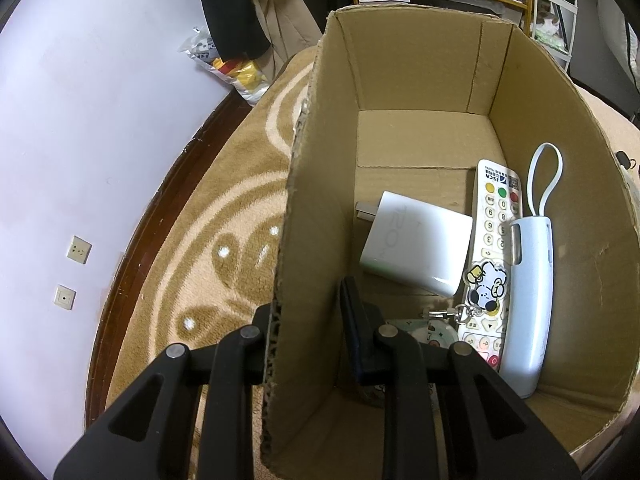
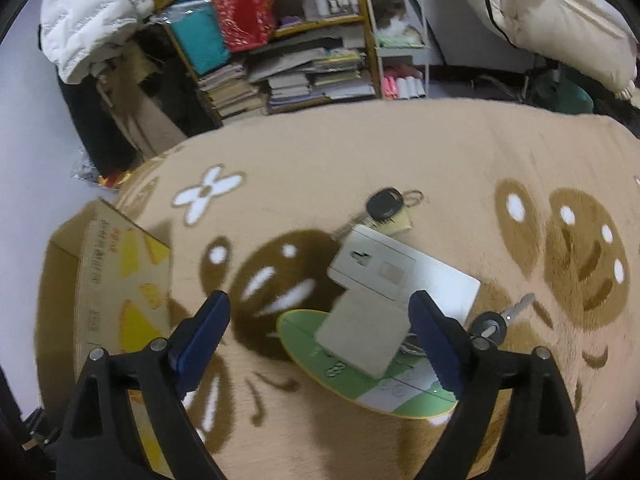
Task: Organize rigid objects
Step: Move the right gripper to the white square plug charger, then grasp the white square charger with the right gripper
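Right wrist view carries the relation that matters: the right gripper [image 2: 320, 328] has its blue-padded fingers [image 2: 202, 332] spread wide and empty, and the pile of loose things on the carpet [image 2: 400, 152] sits straight ahead, between them and a little beyond the tips. Nearest is a small pale flat card [image 2: 360, 332], lying tilted over a green-and-white disc [image 2: 308, 344]. The card leans against a larger white flat device [image 2: 404, 272], whose long axis runs from upper left to lower right, slantwise to the line of the fingers. A black key fob [image 2: 385, 203] lies past it, and a second key [image 2: 500, 320] lies just outside the right-hand finger.

The cardboard box [image 2: 100, 272] stands well off to the left of this pile. In the left wrist view the left gripper [image 1: 308, 336] straddles the box's near wall [image 1: 304, 240], one finger outside and one inside; the gap looks moderate, but whether the pads press the cardboard I cannot tell. Inside already lie a white charger block [image 1: 416, 244], a remote control [image 1: 494, 216], a pale blue handset-shaped case [image 1: 530, 300] with a loop strap, and a cartoon keychain [image 1: 484, 284].

Judging from this, the right hand is the nearer one for the next pickup; the card lies roughly square to the opening, so a short reach forward and down should bracket it.
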